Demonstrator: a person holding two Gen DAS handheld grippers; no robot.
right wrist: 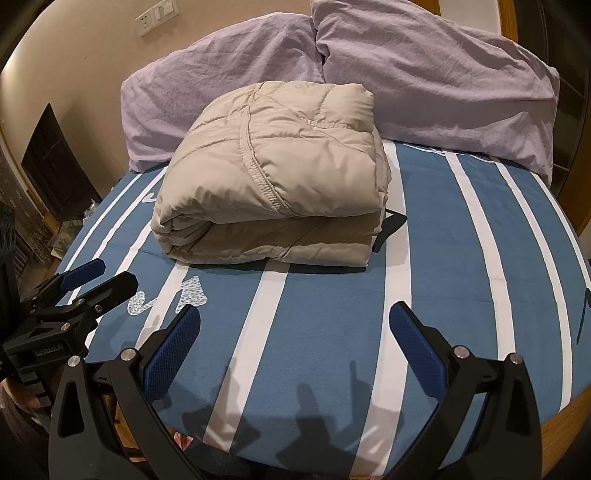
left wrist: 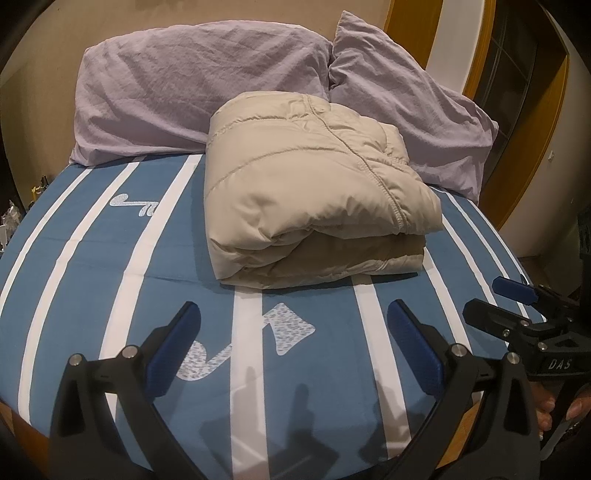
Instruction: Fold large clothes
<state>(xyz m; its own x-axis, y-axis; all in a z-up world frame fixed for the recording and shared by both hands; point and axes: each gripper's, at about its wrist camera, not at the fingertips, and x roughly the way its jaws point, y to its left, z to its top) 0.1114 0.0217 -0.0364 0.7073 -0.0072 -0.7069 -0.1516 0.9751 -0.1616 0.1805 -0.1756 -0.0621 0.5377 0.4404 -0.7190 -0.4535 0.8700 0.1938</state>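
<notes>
Folded jacket resting on the bed, both grippers empty

The beige padded jacket [left wrist: 314, 195] sits as a thick, puffy bundle far up the striped sheet [left wrist: 92, 295], touching the lilac pillows [left wrist: 192, 88]; the left gripper [left wrist: 291, 343] and right gripper [right wrist: 295, 347] hover near the bed's edge, jaws wide apart, likely because folding looks finished

A home bedroom — striped bed [left wrist: 74, 280]; lilac pillows [left wrist: 192, 92]; wall sockets [right wrist: 157, 16].
</notes>
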